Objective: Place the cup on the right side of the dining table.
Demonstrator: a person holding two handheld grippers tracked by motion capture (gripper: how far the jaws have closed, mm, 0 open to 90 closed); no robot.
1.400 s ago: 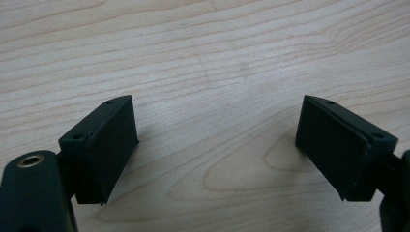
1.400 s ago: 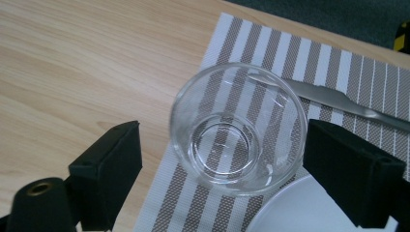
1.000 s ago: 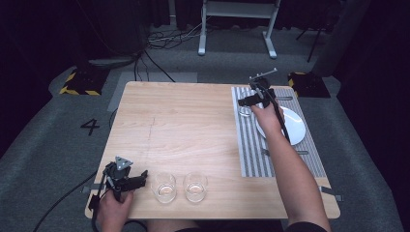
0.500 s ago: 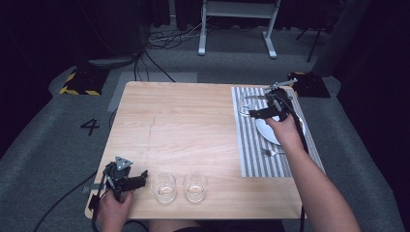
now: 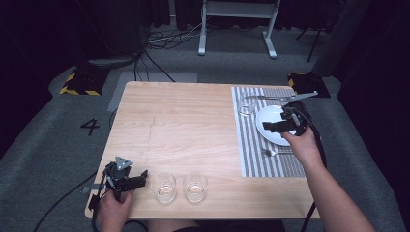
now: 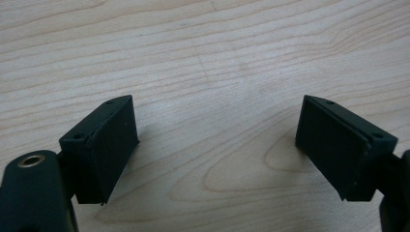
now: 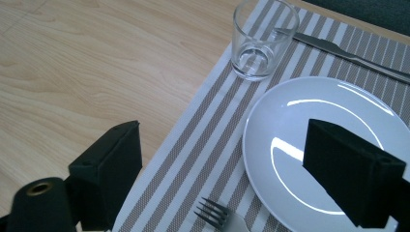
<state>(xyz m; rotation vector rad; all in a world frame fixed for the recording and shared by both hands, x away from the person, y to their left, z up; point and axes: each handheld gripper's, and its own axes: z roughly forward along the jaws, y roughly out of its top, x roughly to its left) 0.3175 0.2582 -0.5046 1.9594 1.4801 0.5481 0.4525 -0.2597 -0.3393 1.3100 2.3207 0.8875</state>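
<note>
Here, a glass [image 7: 256, 41] stands upright on the far inner corner of the striped mat [image 7: 203, 159], beside the plate [image 7: 333, 154] and just short of the knife [image 7: 338, 53]. The right gripper [image 5: 280, 125] hovers over the plate, jaws apart and empty. Two more glasses [image 5: 180, 187] wait near the left gripper [image 5: 129, 181], open and empty; approach them low, jaws astride.

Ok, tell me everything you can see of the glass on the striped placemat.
The glass is a short, clear tumbler with a thick base, upright and apparently empty. It stands near the placemat's far left corner, beside the white plate but apart from it, with a knife lying just beyond. Nothing grips or touches it.
</note>
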